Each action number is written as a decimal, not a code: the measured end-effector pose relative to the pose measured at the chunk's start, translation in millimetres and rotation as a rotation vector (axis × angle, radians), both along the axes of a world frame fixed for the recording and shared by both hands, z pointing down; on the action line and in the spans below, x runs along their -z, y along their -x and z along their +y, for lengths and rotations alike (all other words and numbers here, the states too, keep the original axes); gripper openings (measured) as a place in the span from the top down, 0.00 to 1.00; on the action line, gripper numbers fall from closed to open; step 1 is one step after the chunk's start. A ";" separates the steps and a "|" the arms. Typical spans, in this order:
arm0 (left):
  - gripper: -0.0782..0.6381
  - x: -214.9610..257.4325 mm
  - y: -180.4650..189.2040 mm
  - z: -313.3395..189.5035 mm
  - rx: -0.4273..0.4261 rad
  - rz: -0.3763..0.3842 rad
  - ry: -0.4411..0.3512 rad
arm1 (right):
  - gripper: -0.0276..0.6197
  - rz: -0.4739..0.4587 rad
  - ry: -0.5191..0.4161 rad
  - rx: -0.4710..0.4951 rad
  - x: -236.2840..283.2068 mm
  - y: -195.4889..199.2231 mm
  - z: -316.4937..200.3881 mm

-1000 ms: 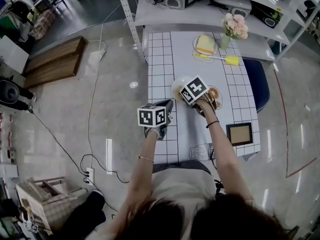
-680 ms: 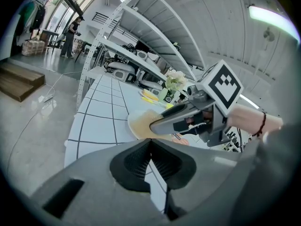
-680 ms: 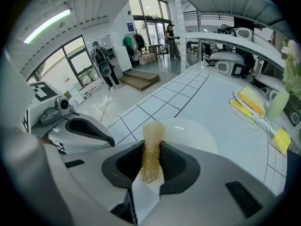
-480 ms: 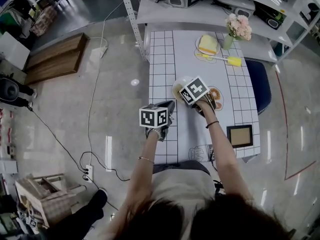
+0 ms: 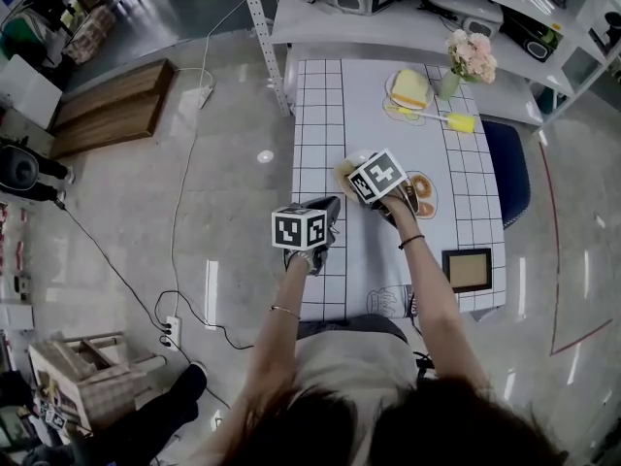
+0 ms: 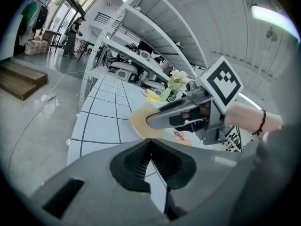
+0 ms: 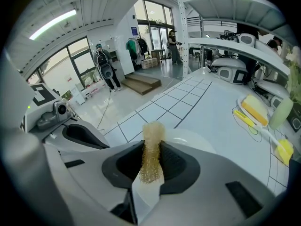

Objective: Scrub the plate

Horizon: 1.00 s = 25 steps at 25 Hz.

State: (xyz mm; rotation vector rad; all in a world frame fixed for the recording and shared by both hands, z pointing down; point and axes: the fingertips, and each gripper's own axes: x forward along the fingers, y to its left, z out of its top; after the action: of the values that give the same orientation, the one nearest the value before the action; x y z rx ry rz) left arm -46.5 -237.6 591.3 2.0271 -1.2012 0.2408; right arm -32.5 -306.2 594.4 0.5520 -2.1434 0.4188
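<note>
- Head view: the person is at the bottom edge, with both arms stretched forward over the near end of the bench.
- The left arm is nearly straight, with a thin bracelet at the wrist. The left tongs are held over the bench's left edge and point away from the person.
- Left gripper view: the left tongs are closed, tips meeting, with nothing between them.
- The right arm reaches a bit further, with a dark band on the wrist. The right hand is wrapped round the handle, and the right tongs angle up-left over the plate.
- Right gripper view: the right tongs are clamped on a golden mesh scourer. The scourer sticks out past the tips toward the plate's near rim; contact with the plate is not clear.
- The plate is white and lies mid-bench, just left of an orange printed figure and near the left tongs, ahead and to their right.
- At the far end of the bench, a yellow sponge sits on a second dish. A yellow-headed brush lies just in front of it, and a flower vase stands to the right.
- A picture frame lies flat near the bench's near right corner, well apart from both tongs.
</note>
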 end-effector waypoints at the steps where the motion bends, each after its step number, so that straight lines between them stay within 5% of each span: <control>1: 0.88 -0.5 0.4 -0.6 0.002 -0.001 0.000 | 0.83 -0.001 -0.003 -0.002 -0.2 0.2 -1.1; 25: 0.88 5.8 -0.9 -21.7 0.012 0.012 -0.025 | 0.83 -0.017 -0.064 -0.113 -0.2 -7.3 -37.8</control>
State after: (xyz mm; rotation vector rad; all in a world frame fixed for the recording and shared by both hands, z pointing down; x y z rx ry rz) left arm -45.6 -259.3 585.5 2.0392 -1.2141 0.2091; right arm -25.1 -344.0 594.6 0.7101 -2.1546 0.4193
